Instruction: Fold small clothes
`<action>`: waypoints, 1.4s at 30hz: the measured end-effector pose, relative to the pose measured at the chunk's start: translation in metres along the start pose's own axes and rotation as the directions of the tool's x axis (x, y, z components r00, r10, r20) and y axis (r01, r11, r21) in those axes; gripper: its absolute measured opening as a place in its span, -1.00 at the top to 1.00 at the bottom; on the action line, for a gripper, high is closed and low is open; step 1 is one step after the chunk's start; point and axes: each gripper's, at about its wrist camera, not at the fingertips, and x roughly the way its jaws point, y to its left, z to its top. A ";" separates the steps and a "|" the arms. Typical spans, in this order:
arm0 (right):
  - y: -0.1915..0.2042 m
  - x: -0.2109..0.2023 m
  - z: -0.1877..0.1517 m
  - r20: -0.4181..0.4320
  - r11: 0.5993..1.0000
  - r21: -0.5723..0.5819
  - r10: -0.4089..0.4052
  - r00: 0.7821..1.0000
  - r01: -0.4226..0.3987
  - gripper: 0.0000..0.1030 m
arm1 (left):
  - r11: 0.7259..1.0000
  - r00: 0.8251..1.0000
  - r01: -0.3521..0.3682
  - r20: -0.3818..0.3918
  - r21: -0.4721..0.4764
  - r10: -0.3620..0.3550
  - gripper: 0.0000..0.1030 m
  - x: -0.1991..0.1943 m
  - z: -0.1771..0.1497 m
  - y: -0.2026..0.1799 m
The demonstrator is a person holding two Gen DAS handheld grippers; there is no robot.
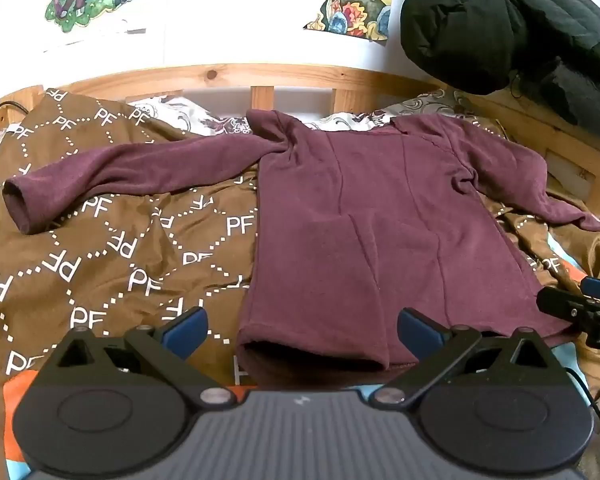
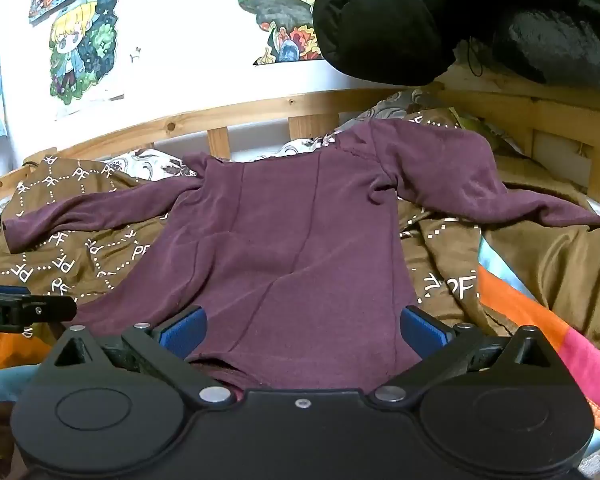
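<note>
A maroon long-sleeved top (image 1: 364, 216) lies flat on the bed, hem toward me, both sleeves spread out. It also shows in the right wrist view (image 2: 284, 240). My left gripper (image 1: 302, 330) is open, its blue pads on either side of the hem's left part, just above the cloth. My right gripper (image 2: 302, 330) is open over the hem's right part. The right gripper's tip shows at the right edge of the left wrist view (image 1: 580, 308). The left gripper's tip shows at the left edge of the right wrist view (image 2: 24, 310).
A brown blanket with white "PF" print (image 1: 100, 248) covers the bed. A wooden bed rail (image 1: 236, 76) runs behind, with patterned pillows (image 1: 180, 114). A black padded jacket (image 1: 512, 20) hangs at the upper right. Posters hang on the white wall.
</note>
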 end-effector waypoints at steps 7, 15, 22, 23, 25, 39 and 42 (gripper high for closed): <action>-0.002 0.002 0.001 -0.003 1.000 0.009 0.002 1.000 -0.002 -0.99 | 1.000 1.000 -0.002 -0.005 -0.002 0.002 -0.99 0.000 0.001 -0.001; -0.004 0.003 0.001 -0.012 1.000 0.029 0.003 1.000 -0.002 -0.99 | 1.000 1.000 0.007 -0.010 -0.007 -0.007 -0.99 0.000 0.002 0.001; -0.004 0.003 0.001 -0.015 1.000 0.031 0.004 1.000 -0.004 -0.99 | 1.000 1.000 0.006 -0.010 -0.007 -0.007 -0.99 0.001 0.001 0.003; -0.004 0.003 0.000 -0.015 0.999 0.032 0.004 1.000 -0.003 -0.99 | 1.000 1.000 0.006 -0.010 -0.006 -0.006 -0.99 0.001 0.001 0.003; -0.004 0.003 0.000 -0.015 0.999 0.033 0.003 1.000 -0.003 -0.99 | 1.000 1.000 0.007 -0.010 -0.005 -0.007 -0.99 0.001 0.001 0.003; -0.005 0.004 0.000 -0.018 0.999 0.035 0.004 1.000 -0.003 -0.99 | 1.000 1.000 0.009 -0.013 -0.006 -0.009 -0.99 0.001 0.000 0.005; -0.005 0.004 0.001 -0.018 0.999 0.035 0.004 1.000 -0.003 -0.99 | 1.000 1.000 0.009 -0.012 -0.007 -0.009 -0.99 0.001 0.000 0.005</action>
